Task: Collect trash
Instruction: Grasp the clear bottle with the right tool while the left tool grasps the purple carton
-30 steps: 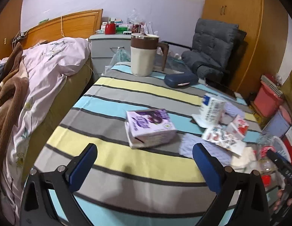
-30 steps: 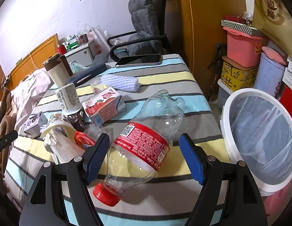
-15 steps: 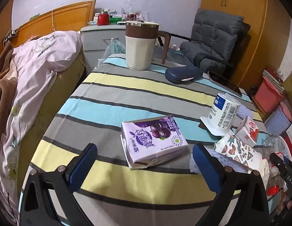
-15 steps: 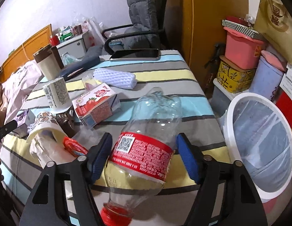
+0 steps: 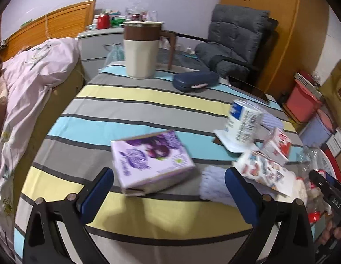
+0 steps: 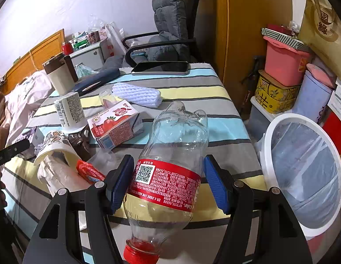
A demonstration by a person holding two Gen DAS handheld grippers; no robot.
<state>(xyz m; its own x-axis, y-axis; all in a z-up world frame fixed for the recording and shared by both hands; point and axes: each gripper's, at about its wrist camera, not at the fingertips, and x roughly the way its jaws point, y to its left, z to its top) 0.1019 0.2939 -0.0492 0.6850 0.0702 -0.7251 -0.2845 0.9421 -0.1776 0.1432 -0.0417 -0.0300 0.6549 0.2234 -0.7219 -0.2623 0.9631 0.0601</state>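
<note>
On worktop, beside bin: bottle, clear, empty, crushed, red label and cap, lying cap-toward-camera
Right gripper: jaws closing around bottle, pads at its label
Left gripper: jaws apart, empty, purple carton just ahead

Left of the purple carton the table lies bare up to the mug. Right of the purple carton, a can, cup and red carton crowd together. Between them and the bin, the bottle blocks the way.
</note>
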